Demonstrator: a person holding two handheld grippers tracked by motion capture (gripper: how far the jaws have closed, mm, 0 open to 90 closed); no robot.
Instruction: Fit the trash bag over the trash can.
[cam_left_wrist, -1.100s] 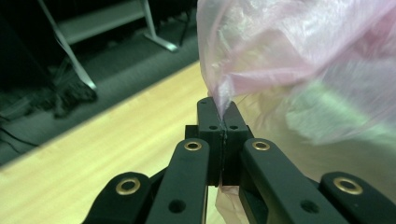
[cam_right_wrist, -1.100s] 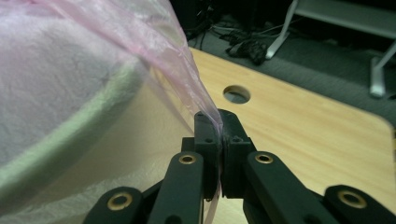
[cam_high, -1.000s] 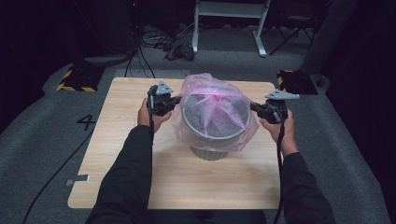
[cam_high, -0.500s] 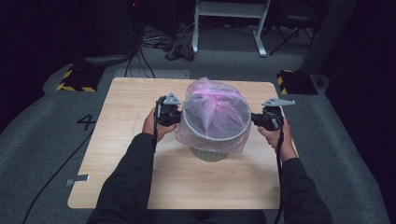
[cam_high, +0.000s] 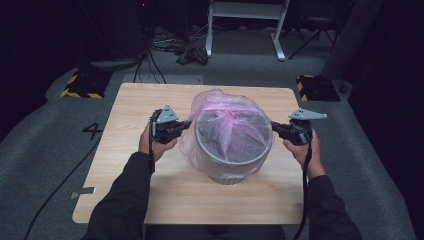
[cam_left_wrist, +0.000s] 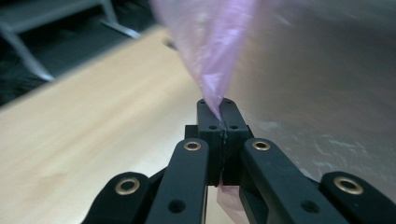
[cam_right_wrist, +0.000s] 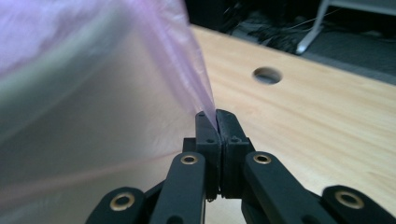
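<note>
**Asker:** What do the two tongs hold, and where is the bag?

**Describer:** A pink plastic bag is draped over a grey bin that stands on the wooden table, between the two tongs. The left gripper has its jaws pressed together on a pinch of the film at the bag's left side; the left gripper view shows the plastic rising in a taut point from the closed tips. The right gripper pinches the film on the opposite side in the same way.

**Asker:** What could go wrong from here?

**Describer:** The film looks thin and stretched at both pinches, so a hard pull outward or down could probably tear it or slip it free. Uneven pulling might also tip the bin toward the stronger side, or leave the bag bunched on one part of the rim.
</note>
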